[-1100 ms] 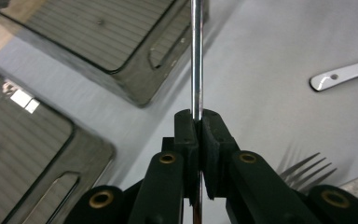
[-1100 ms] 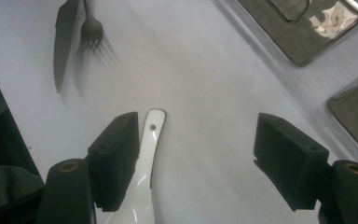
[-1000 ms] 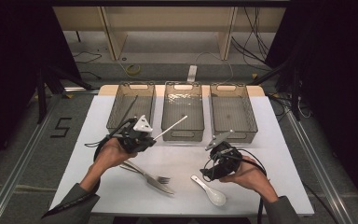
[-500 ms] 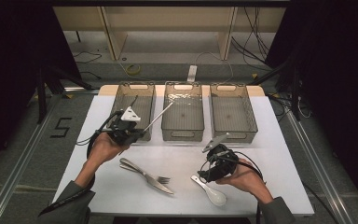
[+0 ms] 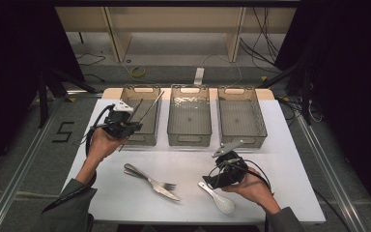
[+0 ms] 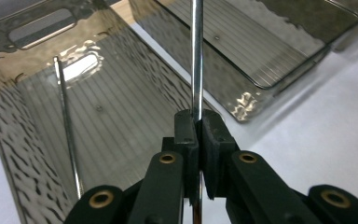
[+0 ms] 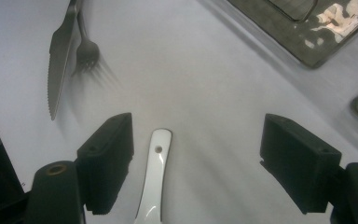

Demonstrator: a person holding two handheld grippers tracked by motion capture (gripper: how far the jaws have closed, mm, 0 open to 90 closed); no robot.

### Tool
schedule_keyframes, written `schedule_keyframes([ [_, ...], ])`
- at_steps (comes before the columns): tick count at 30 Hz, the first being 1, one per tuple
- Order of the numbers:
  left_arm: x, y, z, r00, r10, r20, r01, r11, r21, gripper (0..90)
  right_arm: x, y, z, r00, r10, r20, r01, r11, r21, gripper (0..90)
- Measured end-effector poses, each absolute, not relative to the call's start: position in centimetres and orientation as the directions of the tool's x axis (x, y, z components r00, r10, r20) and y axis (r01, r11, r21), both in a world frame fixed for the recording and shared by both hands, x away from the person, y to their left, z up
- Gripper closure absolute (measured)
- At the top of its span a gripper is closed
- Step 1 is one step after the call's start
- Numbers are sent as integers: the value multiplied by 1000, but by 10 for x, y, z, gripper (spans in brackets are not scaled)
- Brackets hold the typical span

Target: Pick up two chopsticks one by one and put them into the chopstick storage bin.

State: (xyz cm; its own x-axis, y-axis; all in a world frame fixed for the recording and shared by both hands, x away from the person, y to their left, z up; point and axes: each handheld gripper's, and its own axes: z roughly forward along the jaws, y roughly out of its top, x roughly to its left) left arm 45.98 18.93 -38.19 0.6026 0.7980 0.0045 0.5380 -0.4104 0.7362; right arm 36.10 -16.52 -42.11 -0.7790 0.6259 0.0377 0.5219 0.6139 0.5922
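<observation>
Sorting partly done: one chopstick (image 6: 67,135) already in far-left bin (image 5: 141,96); left gripper (image 5: 134,123) clamped on second chopstick (image 6: 196,56) above it. Right gripper (image 7: 196,156), jaws just widening, straddling white spoon (image 7: 153,179); fork (image 5: 160,184), knife (image 7: 59,60) left.

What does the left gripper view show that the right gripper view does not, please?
Left gripper view alone: the left tongs shut on a thin metal rod held over the left bin, with a second thin rod lying inside that bin.

Right gripper view alone: the right tongs, whose jaws have just been opening, standing wide astride the handle of a white spoon without touching it, plus a knife and a fork lying side by side.

Both share: the white table and parts of the clear smoky bins.
</observation>
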Motion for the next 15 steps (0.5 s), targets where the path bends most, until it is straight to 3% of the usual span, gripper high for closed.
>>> schedule_keyframes([
  [15, 503, 197, -375, 523, 852, -29, 580, -331, 745, 853, 352, -169, -423, -778, 627, 37, 514, 602, 611, 267],
])
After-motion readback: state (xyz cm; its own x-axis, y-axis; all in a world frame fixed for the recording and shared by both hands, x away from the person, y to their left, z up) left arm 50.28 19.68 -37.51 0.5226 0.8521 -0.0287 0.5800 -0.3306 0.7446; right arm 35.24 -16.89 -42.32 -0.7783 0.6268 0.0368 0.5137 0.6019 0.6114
